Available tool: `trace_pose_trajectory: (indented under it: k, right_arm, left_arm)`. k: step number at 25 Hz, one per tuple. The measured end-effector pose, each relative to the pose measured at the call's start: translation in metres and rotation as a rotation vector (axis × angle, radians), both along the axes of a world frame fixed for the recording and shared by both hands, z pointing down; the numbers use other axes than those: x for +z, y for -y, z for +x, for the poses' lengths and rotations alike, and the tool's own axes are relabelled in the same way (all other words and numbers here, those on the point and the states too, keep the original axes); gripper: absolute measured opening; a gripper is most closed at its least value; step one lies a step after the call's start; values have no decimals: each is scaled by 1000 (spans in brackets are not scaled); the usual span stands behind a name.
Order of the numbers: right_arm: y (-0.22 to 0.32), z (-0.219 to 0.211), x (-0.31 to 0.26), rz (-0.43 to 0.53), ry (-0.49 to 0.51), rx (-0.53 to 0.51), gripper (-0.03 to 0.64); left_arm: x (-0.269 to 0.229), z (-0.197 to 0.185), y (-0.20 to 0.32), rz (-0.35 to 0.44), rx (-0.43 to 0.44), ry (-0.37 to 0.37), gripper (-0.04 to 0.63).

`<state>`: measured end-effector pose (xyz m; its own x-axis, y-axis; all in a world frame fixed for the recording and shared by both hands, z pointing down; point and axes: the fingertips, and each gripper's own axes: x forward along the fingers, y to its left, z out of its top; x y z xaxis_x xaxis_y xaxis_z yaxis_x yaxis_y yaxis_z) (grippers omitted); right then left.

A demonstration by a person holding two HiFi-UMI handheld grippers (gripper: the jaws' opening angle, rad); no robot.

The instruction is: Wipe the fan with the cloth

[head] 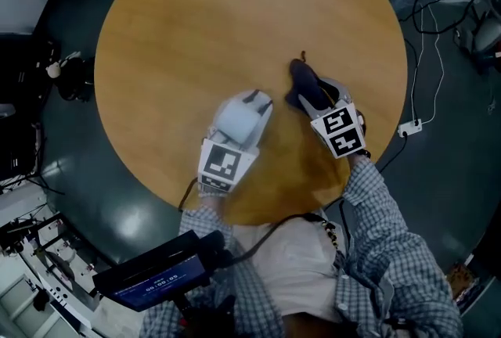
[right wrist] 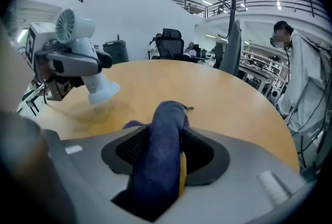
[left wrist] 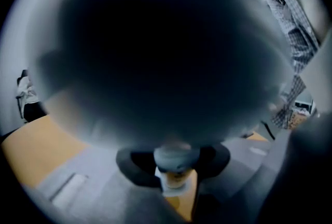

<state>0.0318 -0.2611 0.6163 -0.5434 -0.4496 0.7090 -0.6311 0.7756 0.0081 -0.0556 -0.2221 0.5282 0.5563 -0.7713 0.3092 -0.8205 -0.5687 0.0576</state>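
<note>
Right gripper view, left hand-held gripper (right wrist: 83,66) gripping tilted fan (right wrist: 72,25)

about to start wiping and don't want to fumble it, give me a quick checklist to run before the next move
1. Fan gripped by the left gripper: ok, its jaws are closed on the fan's stem.
2. Cloth gripped by the right gripper: not ok, the cloth lies between the jaws, but a gap shows beside it.
3. Cloth touching the fan: not ok, they are apart, and the cloth's far end rests on the table.
4. Fan's base lifted off the table: cannot tell, the fan is tilted with its base close to the wood.
</note>
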Motion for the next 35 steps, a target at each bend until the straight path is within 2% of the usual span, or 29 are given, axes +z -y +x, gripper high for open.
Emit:
trace_pose_trajectory:
  k: [4, 6, 9, 12, 15, 17, 21, 23, 26, 29, 32, 35]
  right_arm:
    - [2, -2, 17, -24, 66, 21, 195]
    - [1, -6, 16, -27, 78, -9, 106]
    - [-2, -8, -8, -3, 125, -8, 91]
    - [0, -16, -64, 64, 243, -2, 89]
    - [-9, -37, -142, 162, 371, -51, 89]
    - [-22, -59, -199, 239, 459, -121, 89]
    - [-66, -110, -300, 396, 587, -337, 89]
    - [-92, -127, -329, 445, 584, -437, 89]
    - [-131, -141, -338, 496, 456, -594, 89]
    - [-165, -147, -345, 547, 421, -711, 89]
    - [-196, -145, -345, 498, 420, -825, 89]
    - [-202, -145, -351, 476, 405, -907, 89]
  left_arm:
    - [-5, -10, -8, 13, -29, 9, 126]
    - [-9, -13, -10, 21, -41, 18, 126]
    - [-18, -12, -15, 27, -40, 27, 126]
    - [-31, -12, -20, 46, -45, 41, 126]
    - [-51, -11, -27, 70, -51, 41, 126]
    - [-66, -12, -30, 91, -50, 45, 126]
    - [-91, -14, -26, 143, -44, 68, 126]
    - [-100, -15, -26, 158, -44, 85, 126]
    - [-113, -19, -25, 184, -56, 88, 126]
    - [-120, -24, -23, 194, -63, 105, 126]
    - [-132, -25, -21, 198, -67, 127, 126]
    - [-138, -21, -20, 225, -44, 141, 126]
